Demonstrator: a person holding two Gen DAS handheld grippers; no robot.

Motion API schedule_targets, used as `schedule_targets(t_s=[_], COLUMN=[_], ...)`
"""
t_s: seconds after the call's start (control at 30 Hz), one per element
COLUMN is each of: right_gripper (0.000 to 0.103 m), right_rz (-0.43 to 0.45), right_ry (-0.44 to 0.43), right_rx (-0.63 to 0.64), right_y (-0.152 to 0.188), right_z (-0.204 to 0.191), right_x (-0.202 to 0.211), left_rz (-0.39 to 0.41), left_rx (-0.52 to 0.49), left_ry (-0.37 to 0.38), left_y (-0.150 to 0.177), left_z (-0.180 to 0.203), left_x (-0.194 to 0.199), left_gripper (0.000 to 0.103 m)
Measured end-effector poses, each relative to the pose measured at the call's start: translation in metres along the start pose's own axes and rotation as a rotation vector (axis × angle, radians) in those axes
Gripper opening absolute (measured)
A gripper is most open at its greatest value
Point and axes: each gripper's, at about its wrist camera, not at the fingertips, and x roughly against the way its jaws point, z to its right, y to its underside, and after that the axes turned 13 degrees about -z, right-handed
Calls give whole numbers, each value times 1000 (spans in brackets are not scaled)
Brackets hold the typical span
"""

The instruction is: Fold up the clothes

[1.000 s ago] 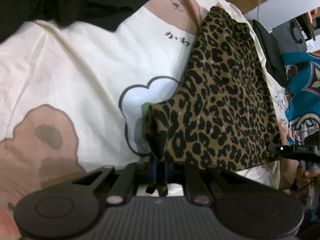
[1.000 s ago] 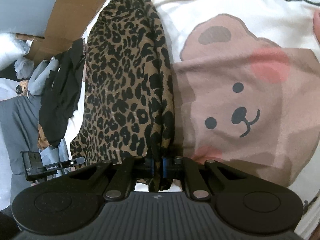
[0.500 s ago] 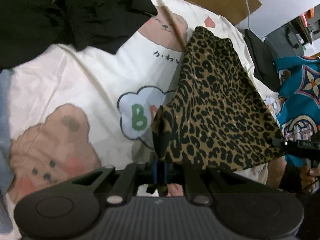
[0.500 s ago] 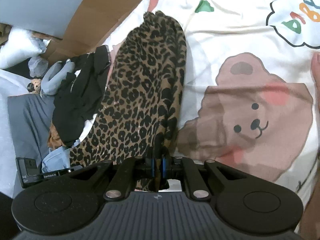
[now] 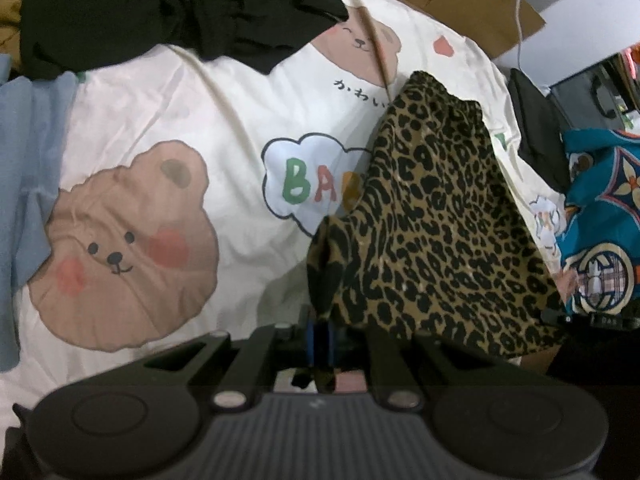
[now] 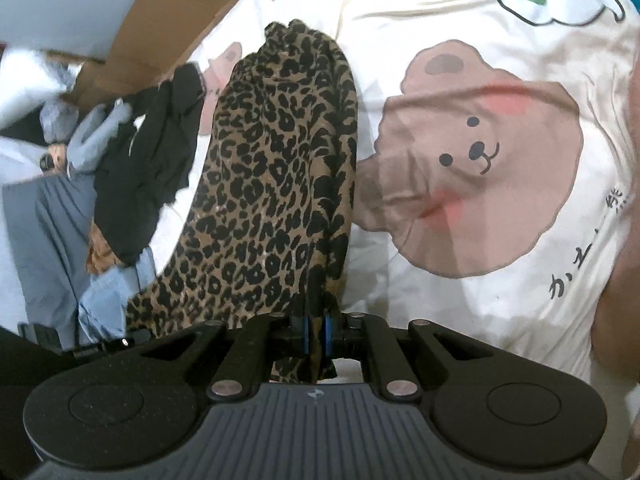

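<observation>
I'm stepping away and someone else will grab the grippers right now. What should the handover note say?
Left gripper: shut on one near corner of the leopard-print garment.
Right gripper: shut on the other near corner.
The garment's near edge is lifted; its far end rests on the bear-print sheet.
Done: both corners gripped.
Left: probably carry the near edge to the far end, lay it flat, release.

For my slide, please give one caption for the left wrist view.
Left gripper shut on a corner of the leopard-print fabric garment, lifted above a cream bedsheet with cartoon bears.
</observation>
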Motion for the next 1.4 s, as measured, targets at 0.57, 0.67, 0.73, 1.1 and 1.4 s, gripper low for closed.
schedule_targets(t_s=[0.57, 0.67, 0.73, 1.1, 1.4], right_gripper=[6, 6, 6, 6, 6], right_rz=[131, 166, 191, 290, 285], right_ry=[-183, -211, -228, -265, -260], right_rx=[-98, -105, -114, -192, -206], right_y=[-31, -35, -39, -64, -93], right_z=[24, 22, 21, 32, 43], right_x=[-9, -6, -6, -13, -27], left_rz=[92, 116, 130, 192, 183], left_rx=[152, 164, 177, 262, 287], left_ry=[116, 135, 144, 205, 153], left_y=[-44, -51, -56, -95, -140], left_z=[-7, -6, -5, 11, 20], left_x=[8, 13, 14, 15, -12], left_gripper=[6, 6, 6, 6, 6])
